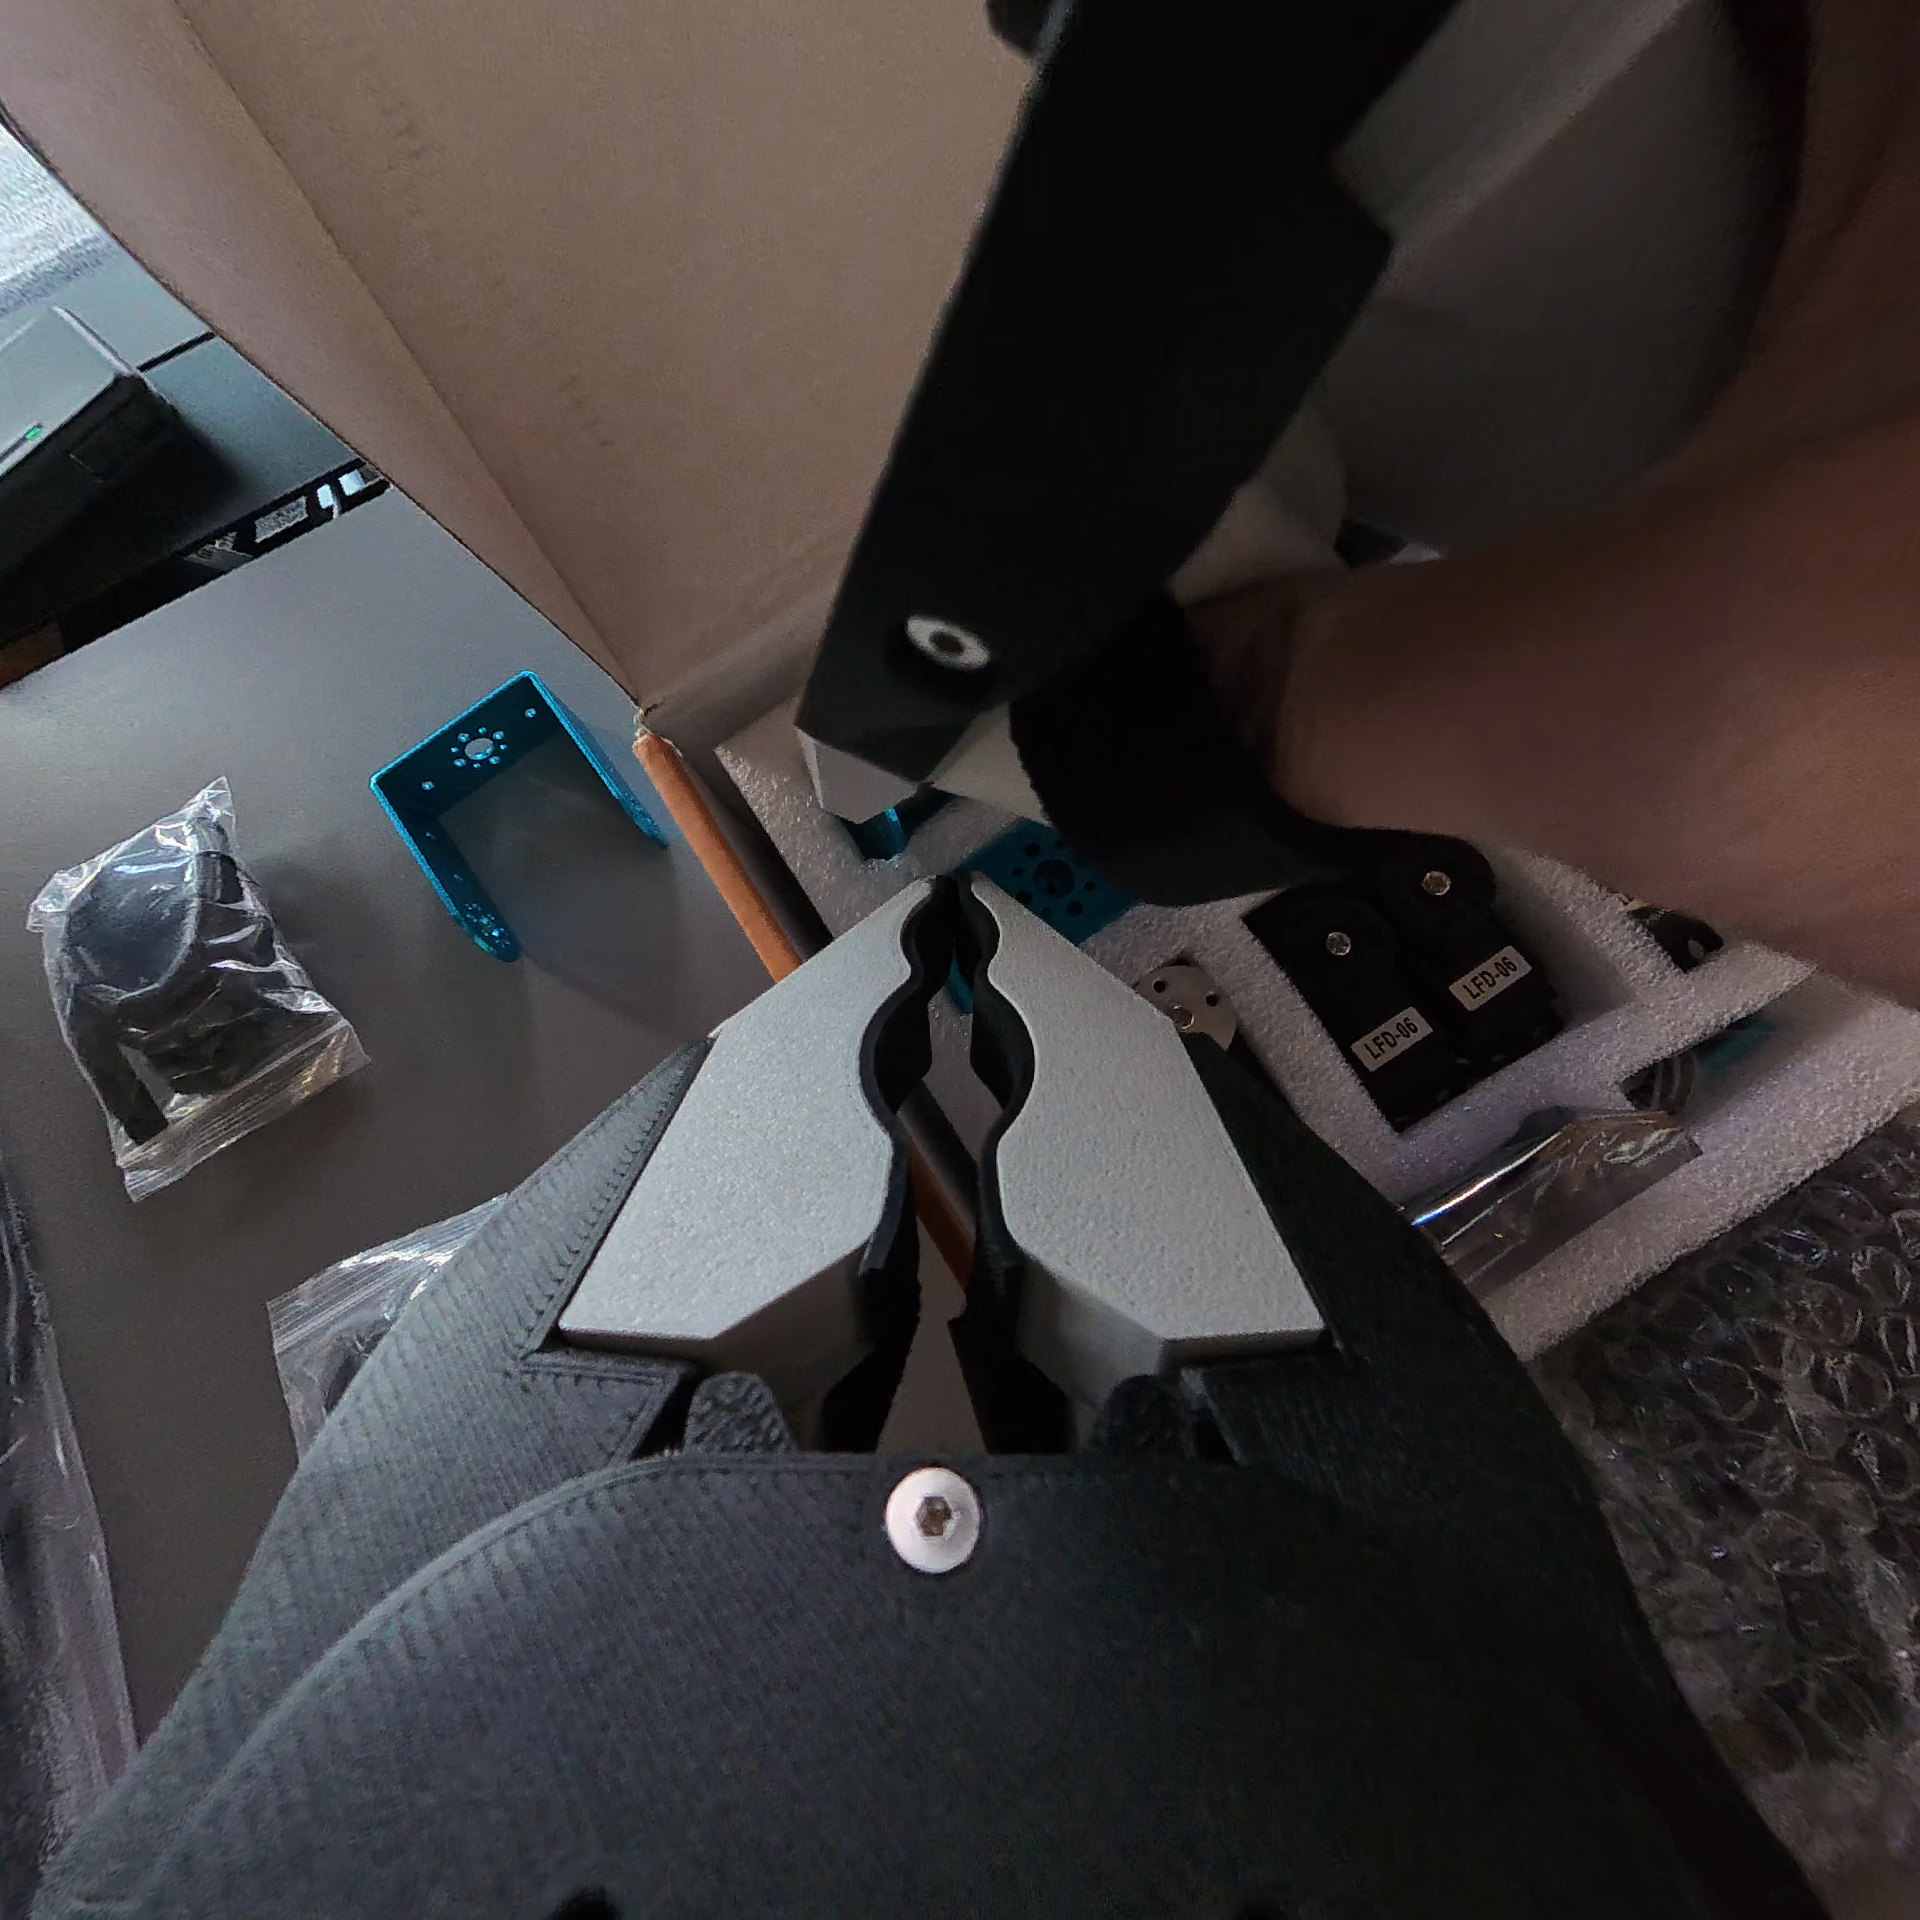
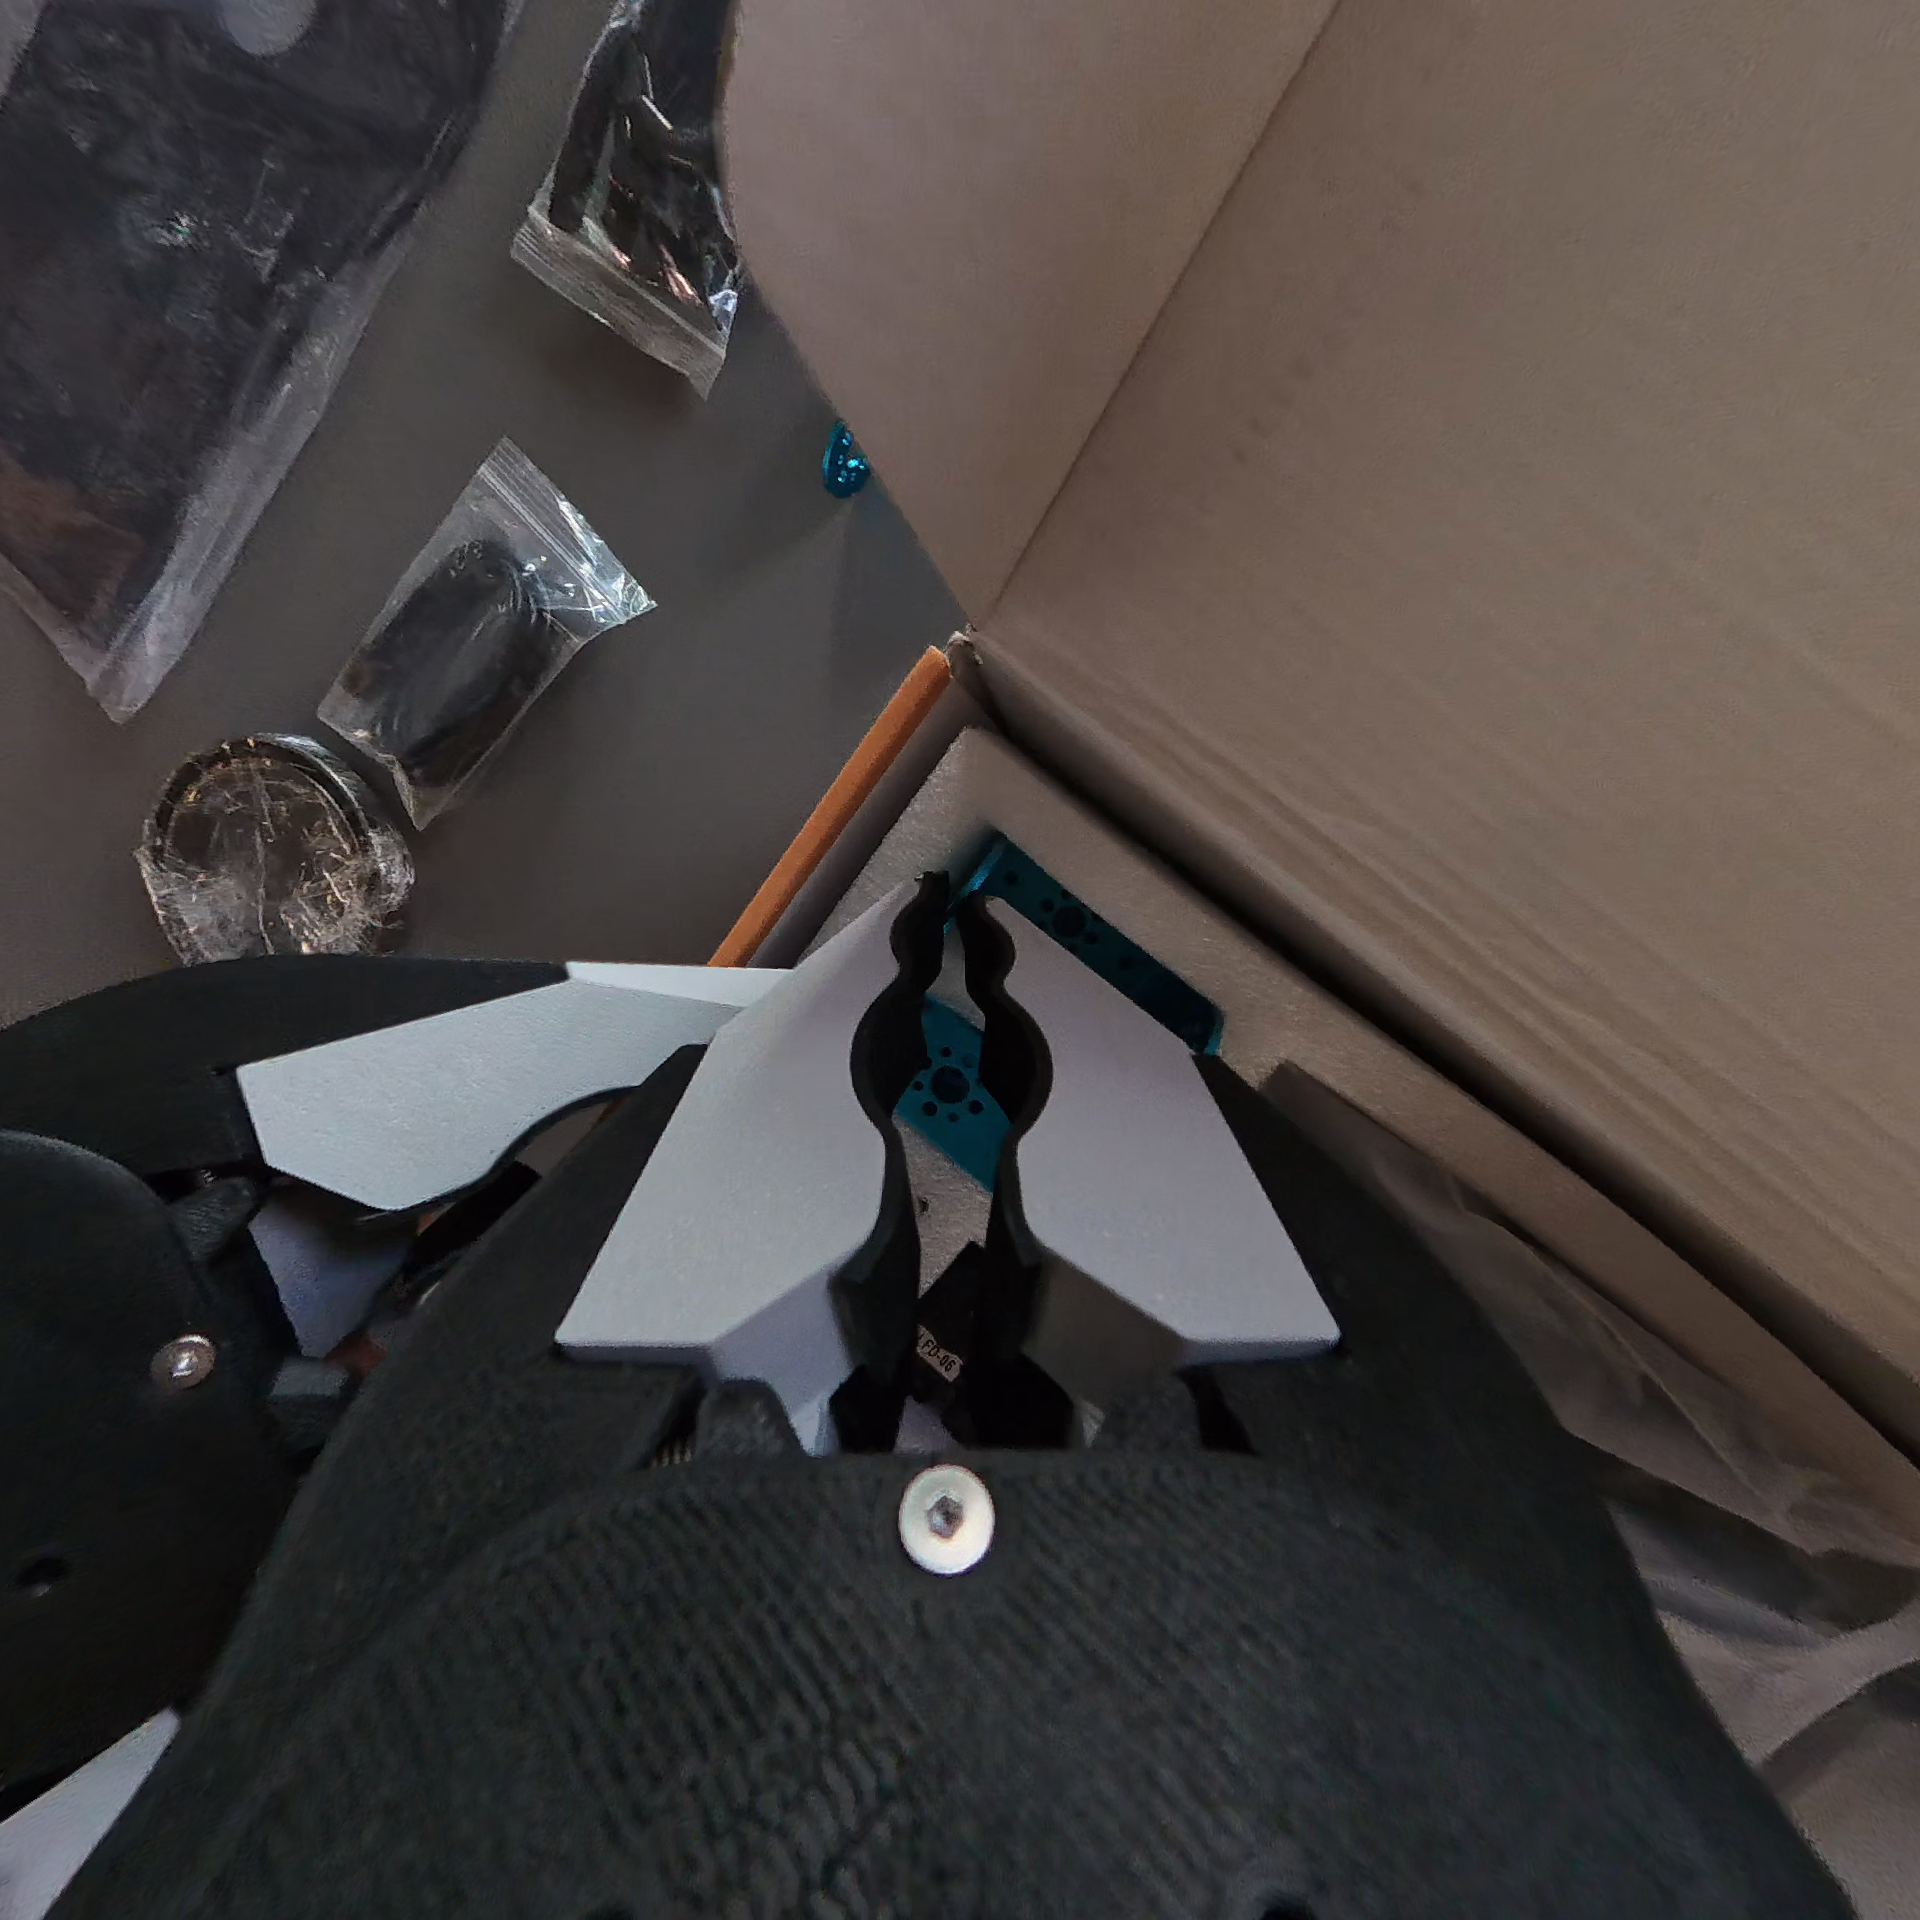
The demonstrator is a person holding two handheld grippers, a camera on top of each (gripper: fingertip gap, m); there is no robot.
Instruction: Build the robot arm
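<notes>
A blue metal bracket (image 2: 1101,961) lies in a slot of the white foam insert (image 2: 1049,800) inside a cardboard box (image 2: 1455,520). My right gripper (image 2: 953,896) is shut with its tips pinched on the bracket's upper corner; in the left wrist view it (image 1: 883,800) comes down from above onto the same bracket (image 1: 1039,883). My left gripper (image 1: 951,891) is shut and empty, hovering over the box's near edge just in front of the bracket. Its grey finger (image 2: 416,1091) shows at the left of the right wrist view.
Two black servos (image 1: 1403,997) sit in the foam (image 1: 1299,935) to the right, with bubble wrap (image 1: 1766,1403) beyond. On the grey table (image 1: 312,675) lie a second blue bracket (image 1: 509,800), bags of black parts (image 1: 177,966) (image 2: 468,634) and a wrapped round part (image 2: 260,842). Less than 4 cm separates the two grippers' tips. The foam (image 1: 1299,935) sits 6 centimetres or so from the ends of my left fingers.
</notes>
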